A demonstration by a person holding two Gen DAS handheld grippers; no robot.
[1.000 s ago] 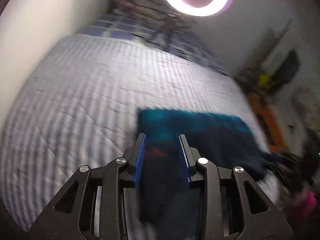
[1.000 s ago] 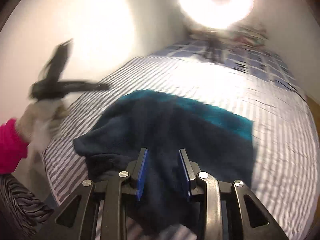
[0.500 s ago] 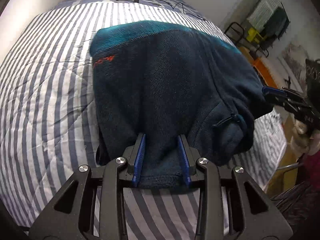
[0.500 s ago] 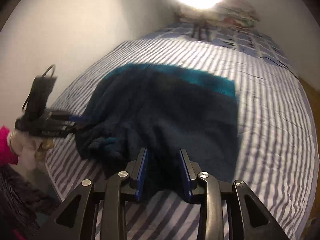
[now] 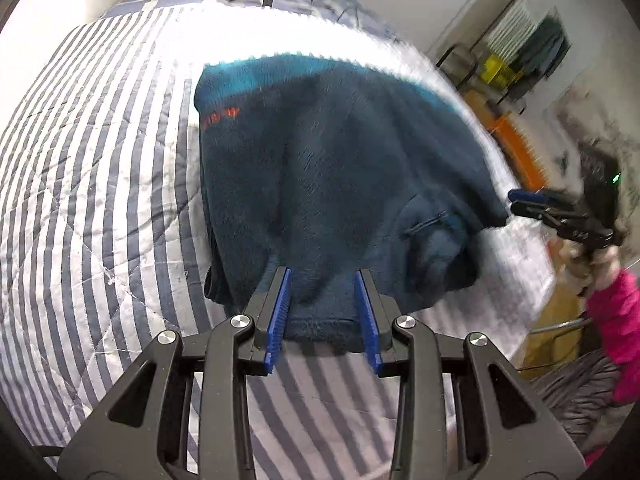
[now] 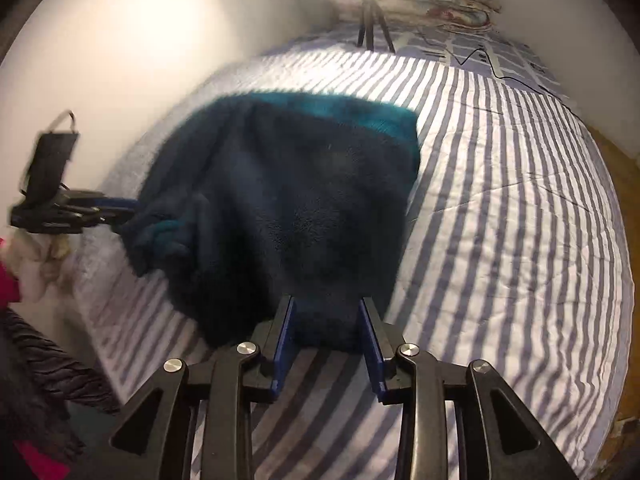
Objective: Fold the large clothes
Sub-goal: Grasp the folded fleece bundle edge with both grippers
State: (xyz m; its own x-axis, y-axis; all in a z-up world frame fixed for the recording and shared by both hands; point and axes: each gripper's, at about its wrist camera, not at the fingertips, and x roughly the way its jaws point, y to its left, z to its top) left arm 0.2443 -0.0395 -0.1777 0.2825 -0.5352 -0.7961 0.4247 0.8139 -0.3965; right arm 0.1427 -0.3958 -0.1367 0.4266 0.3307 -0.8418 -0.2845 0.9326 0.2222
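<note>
We've got the dark teal fleece jacket [image 5: 340,184] lying on the striped quilt [image 5: 104,184] of the bed, near hem edge toward us. Left gripper [image 5: 322,308] is pinching one bit of that hem, right gripper [image 6: 326,330] pinching another. It looks thick, soft and floppy (not heavy, we'd guess), so it'll sag between holds and grip fine. We'd keep taking it by the hem corners, not mid-panel.
</note>
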